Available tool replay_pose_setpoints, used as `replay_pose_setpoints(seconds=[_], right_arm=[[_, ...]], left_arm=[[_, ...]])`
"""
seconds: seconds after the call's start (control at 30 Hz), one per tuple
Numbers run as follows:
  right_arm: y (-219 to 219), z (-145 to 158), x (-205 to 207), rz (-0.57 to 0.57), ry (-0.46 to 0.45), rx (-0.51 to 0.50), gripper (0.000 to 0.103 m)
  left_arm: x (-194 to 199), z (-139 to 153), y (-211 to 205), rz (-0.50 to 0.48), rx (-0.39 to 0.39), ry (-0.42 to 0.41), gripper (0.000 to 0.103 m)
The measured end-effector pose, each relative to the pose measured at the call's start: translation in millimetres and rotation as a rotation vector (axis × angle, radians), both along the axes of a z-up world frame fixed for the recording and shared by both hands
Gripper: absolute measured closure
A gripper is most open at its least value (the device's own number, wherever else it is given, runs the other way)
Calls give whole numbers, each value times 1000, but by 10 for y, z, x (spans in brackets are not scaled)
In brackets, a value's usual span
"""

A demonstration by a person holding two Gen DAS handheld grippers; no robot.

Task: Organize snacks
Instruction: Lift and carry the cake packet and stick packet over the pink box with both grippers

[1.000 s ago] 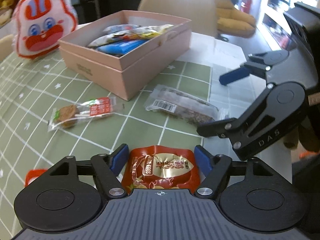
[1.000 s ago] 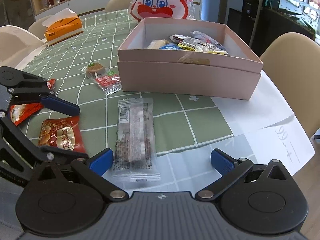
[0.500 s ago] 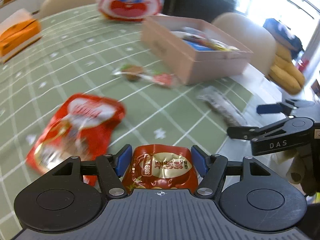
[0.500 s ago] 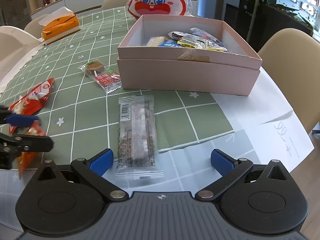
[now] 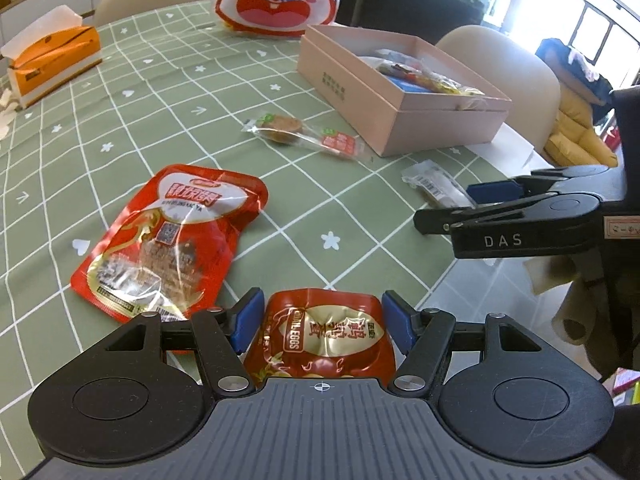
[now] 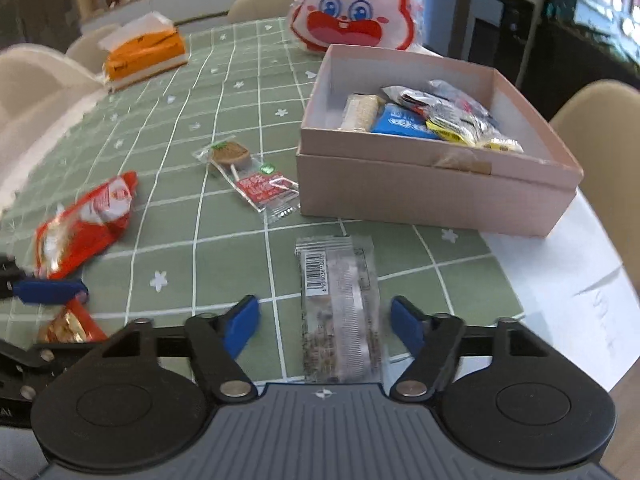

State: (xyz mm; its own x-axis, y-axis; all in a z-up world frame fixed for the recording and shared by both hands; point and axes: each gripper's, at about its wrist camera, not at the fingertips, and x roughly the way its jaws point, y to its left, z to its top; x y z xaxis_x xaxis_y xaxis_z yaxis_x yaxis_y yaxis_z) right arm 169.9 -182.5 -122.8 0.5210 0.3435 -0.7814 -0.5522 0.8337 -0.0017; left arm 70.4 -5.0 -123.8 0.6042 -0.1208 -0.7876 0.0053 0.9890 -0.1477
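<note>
Outside: three snack packets (image 6: 256, 184), one box (image 6: 432, 196).

Black left gripper (image 5: 322, 322), blue fingertip pads (image 5: 248, 318), silver screws, right gripper (image 6: 324, 322) marked "DAS"

green tablecloth (image 6: 240, 128): white grid, small white stars and hearts | cardboard box (image 6: 432, 196): pale pink | foil quail-egg pouch (image 5: 324, 340): dark red, gold panel | flat plastic pouch (image 5: 172, 236): bright red, white label | tissue box (image 5: 56, 60): orange | rabbit-face bag (image 6: 356, 8): white, red, blue eyes | clear wrapper bar (image 6: 340, 312): brown speckled, black barcode
</note>
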Motion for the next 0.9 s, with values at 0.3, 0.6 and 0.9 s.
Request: replay_pose_setpoints(seconds=[0.3,0.6,0.9], right_arm=[[-84,67,-140,41,25,-9,66],[-377,209,-183,2,28,34,67],[-808,1012,-130,7,-136,127,67]], left_arm=[[6,3,4,4,-2,3,32],[-86,156,-144,-62,0,-14,35],[49,857,-415,-143,-34,-145,40]])
